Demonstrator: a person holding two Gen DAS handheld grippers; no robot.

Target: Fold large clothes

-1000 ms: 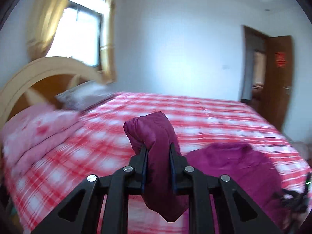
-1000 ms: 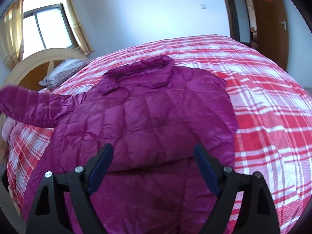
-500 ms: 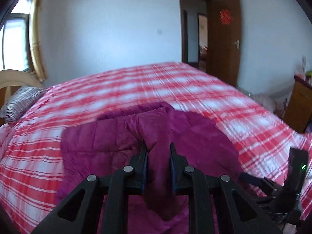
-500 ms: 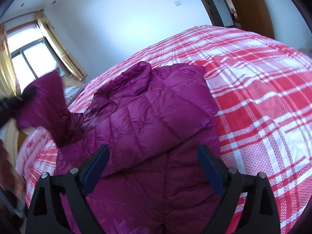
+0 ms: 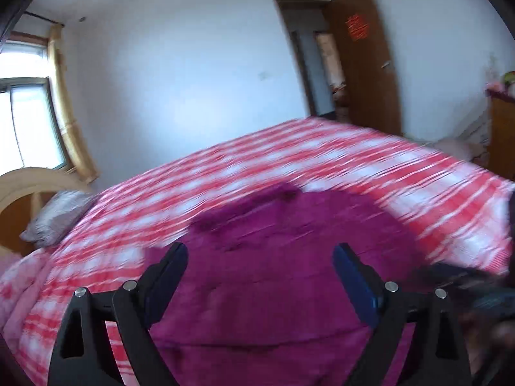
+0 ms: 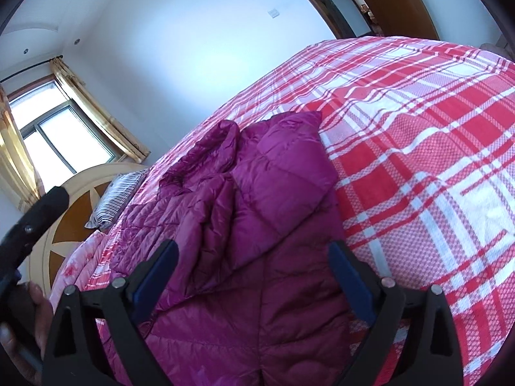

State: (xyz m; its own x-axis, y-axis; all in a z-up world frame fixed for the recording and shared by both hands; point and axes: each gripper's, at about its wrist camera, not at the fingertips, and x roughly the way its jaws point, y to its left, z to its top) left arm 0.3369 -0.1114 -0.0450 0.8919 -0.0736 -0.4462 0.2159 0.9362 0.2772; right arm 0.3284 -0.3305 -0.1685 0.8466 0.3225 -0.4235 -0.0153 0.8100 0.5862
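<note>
A magenta quilted down jacket lies on the red-and-white plaid bed cover, collar away from me. One sleeve lies folded across its body. My left gripper hovers over the jacket; its jaws are opening and nothing is between them. The left wrist view is motion-blurred. My right gripper stands above the jacket's lower part; its jaws are also opening, with only cloth beneath them. The left gripper's black body and the hand holding it show at the left edge.
A wooden headboard and a striped pillow sit at the bed's left end, with pink bedding below. A curtained window is at left, a brown door behind the bed, and a wooden cabinet at right.
The left gripper carried the sleeve across over the jacket's body, then let it go and spread its jaws wide. The right gripper rolled and widened slightly.
</note>
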